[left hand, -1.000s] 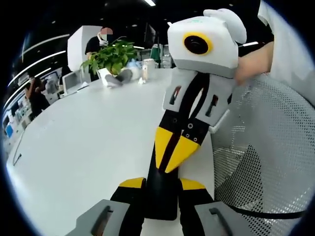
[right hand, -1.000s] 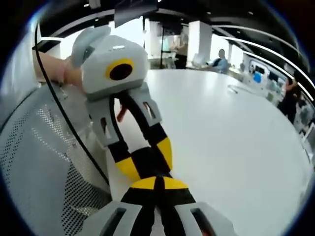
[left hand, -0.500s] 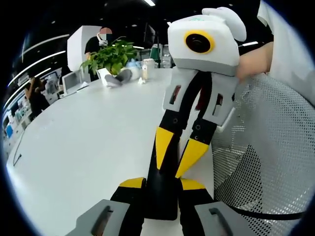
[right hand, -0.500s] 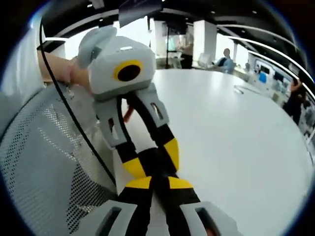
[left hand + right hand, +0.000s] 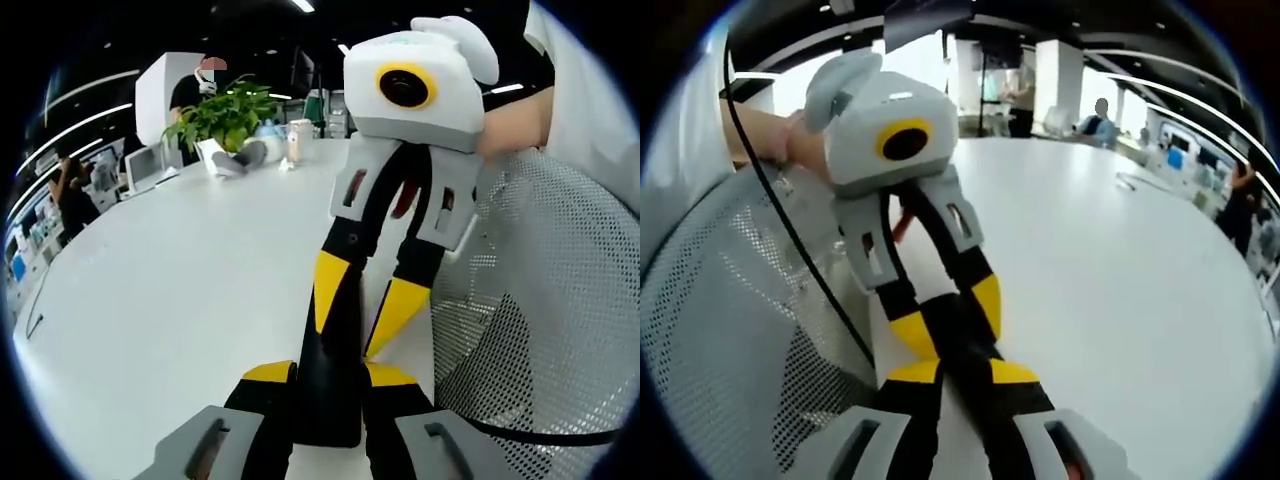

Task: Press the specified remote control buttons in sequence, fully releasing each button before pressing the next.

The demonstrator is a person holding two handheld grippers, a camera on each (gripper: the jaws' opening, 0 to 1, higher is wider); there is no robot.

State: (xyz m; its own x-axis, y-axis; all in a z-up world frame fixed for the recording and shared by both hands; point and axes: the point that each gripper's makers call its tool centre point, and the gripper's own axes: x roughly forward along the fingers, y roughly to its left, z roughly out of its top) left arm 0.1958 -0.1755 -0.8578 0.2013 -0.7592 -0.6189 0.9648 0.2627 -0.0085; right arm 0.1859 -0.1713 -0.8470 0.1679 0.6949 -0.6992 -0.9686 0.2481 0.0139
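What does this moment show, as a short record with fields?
surface: white table
left gripper: shut on the remote control
remote control: black, long, pointing away along the left gripper's jaws
right gripper: jaws apart, straddling the remote control's far end
surroundings: potted plant at the table's far edge; mesh chair back beside the table

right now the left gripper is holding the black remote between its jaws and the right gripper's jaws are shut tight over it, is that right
Not quite. The left gripper does hold the black remote between its jaws, but the right gripper is open: in the left gripper view its yellow-tipped jaws stand spread apart above the remote.
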